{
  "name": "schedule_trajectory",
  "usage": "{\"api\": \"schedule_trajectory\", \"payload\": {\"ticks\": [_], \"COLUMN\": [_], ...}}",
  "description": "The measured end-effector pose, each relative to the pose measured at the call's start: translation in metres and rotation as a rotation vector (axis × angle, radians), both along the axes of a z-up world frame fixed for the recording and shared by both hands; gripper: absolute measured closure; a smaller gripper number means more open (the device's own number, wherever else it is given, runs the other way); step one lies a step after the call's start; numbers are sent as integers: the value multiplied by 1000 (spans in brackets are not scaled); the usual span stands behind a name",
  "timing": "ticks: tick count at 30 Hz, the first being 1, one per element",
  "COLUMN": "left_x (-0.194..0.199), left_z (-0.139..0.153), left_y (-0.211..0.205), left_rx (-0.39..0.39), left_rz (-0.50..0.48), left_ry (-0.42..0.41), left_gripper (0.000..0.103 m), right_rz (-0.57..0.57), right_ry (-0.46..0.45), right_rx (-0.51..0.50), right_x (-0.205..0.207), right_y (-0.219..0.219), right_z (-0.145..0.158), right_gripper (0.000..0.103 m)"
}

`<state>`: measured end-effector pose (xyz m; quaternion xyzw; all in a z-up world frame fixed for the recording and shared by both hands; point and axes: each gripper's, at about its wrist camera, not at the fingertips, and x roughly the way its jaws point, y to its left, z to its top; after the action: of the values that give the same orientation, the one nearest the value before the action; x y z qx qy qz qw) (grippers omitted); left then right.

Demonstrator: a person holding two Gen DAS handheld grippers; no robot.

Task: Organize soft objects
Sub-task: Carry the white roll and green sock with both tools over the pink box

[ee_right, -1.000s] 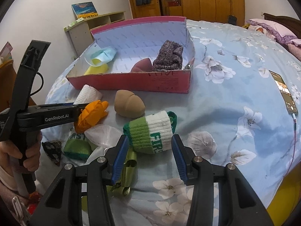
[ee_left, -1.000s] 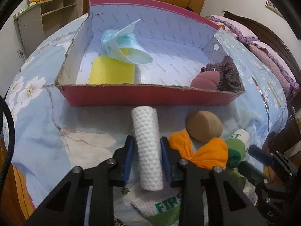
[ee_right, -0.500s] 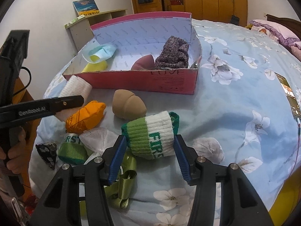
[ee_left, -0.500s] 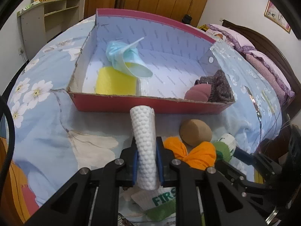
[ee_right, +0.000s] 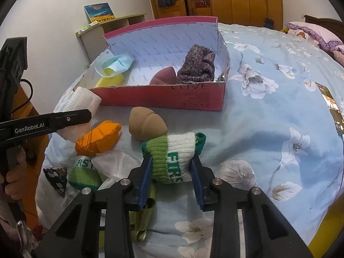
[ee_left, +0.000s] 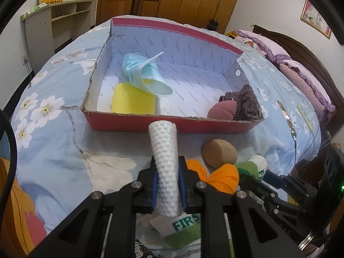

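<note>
The left tongs pinch a white towel roll. The right tongs squeeze a green-white sock before the red box.

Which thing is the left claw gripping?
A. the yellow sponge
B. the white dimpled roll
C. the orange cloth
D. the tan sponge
B: in the left wrist view the left claw is shut on the white roll, which stands up between its blue pads.

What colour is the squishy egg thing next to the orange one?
The egg-shaped sponge is tan-brown, clearest in the right wrist view.
</note>
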<state>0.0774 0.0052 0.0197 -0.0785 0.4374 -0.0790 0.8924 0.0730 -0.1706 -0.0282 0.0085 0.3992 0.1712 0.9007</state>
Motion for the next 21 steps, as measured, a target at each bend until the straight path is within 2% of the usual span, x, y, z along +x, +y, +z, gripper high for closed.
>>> {"api": "schedule_trajectory", "payload": {"ticks": [10,21], "left_x": [-7,1], "left_z": [16,37], "left_y": [-2,-12], "left_rx": [-2,-4], "left_rz": [-2,-29], "left_ry": [-32,-68], "left_gripper": [86,86], "right_rz": [16,14], "right_ry": [-61,-84], "right_rx": [9,34], "right_x": [-11,-5], "right_y": [3,-1], "right_z": [24,44], "right_gripper": [70,70]}}
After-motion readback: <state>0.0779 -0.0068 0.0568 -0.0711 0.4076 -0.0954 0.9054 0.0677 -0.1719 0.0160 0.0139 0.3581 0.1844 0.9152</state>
